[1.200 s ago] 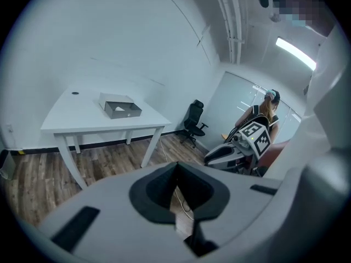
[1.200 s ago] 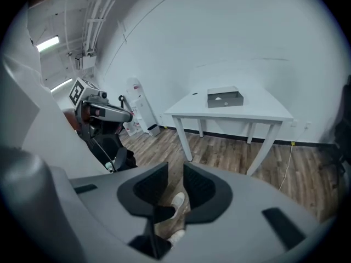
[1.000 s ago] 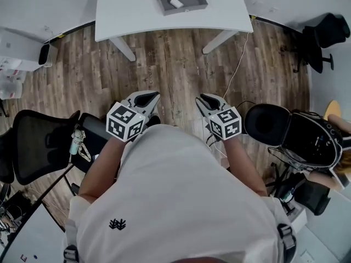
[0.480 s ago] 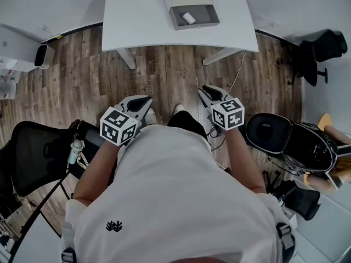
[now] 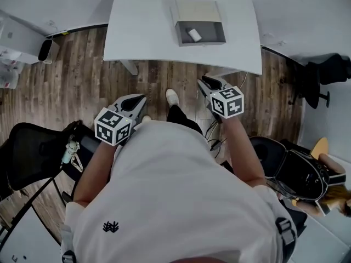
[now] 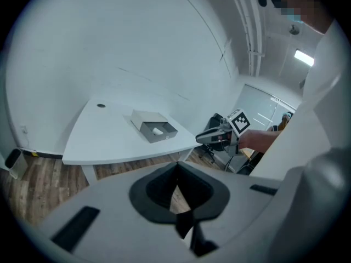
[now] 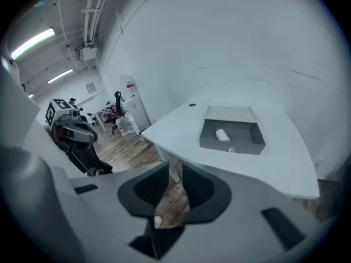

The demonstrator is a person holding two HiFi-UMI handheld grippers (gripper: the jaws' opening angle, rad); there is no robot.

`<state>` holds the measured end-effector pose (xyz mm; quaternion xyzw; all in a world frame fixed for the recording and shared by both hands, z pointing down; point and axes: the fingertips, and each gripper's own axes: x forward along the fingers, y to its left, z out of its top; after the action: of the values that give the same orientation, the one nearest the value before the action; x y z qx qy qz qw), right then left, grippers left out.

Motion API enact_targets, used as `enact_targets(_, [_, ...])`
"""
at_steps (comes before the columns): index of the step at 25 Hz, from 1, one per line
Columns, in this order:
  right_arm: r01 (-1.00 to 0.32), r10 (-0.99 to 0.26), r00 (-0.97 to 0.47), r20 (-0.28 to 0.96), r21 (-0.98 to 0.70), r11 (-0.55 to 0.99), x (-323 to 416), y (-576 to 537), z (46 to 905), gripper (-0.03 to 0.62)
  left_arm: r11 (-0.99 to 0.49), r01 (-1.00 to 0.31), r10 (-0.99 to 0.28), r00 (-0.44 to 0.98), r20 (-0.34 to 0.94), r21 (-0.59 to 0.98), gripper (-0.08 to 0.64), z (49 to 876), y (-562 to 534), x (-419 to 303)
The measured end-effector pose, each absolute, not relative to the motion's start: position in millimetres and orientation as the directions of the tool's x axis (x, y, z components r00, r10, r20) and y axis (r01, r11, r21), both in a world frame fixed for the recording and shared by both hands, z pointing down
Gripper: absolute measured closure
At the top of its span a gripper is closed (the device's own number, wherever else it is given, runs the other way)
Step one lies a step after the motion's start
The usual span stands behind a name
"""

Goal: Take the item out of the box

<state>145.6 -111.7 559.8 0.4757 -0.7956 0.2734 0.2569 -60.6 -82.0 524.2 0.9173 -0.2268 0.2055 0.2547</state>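
A grey open box [image 5: 213,35] lies on the white table [image 5: 148,32], with a small white item [image 5: 194,35] inside it. The same box [image 7: 233,146] and its item [image 7: 221,135] appear in the right gripper view. The left gripper view also has the box [image 6: 143,119] and the item [image 6: 157,130]. My left gripper [image 5: 138,101] hangs over the wooden floor, short of the table, its jaws shut and empty. My right gripper [image 5: 204,81] is at the table's near edge, well short of the box. Its jaws are closing with nothing between them.
A black office chair [image 5: 33,155] stands at my left and another black chair [image 5: 299,171] at my right. A white bin [image 5: 46,49] sits by the wall on the left. A cable [image 5: 215,129] runs over the wooden floor by my feet.
I have walked toward the table, so it and the box sit lower and nearer in the head view. Both grippers moved forward with me; the right one has reached the table edge.
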Motion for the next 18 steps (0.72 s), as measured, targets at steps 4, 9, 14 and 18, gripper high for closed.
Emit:
enact_targets(4, [-0.875, -0.590, -0.440, 0.677, -0.177, 0.450, 172, -171, 559, 0.511, -0.738, -0.575, -0.377, 0.786, 0.491, 0.354, 0.552, 512, -117, -41])
enact_targets(9, [-0.855, -0.542, -0.454, 0.707, -0.174, 0.489, 200, -242, 565, 0.497, -0.678, -0.651, -0.450, 0.734, 0.508, 0.340, 0.552, 498, -158, -26])
enact_targets(14, [-0.834, -0.491, -0.468, 0.735, -0.183, 0.520, 213, -295, 586, 0.478, -0.625, -0.709, -0.505, 0.686, 0.523, 0.326, 0.552, 496, -182, -19])
enact_targets(18, [-0.815, -0.438, -0.468, 0.768, -0.183, 0.550, 217, -324, 607, 0.459, -0.583, -0.747, -0.544, 0.650, 0.531, 0.319, 0.552, 496, -195, -17])
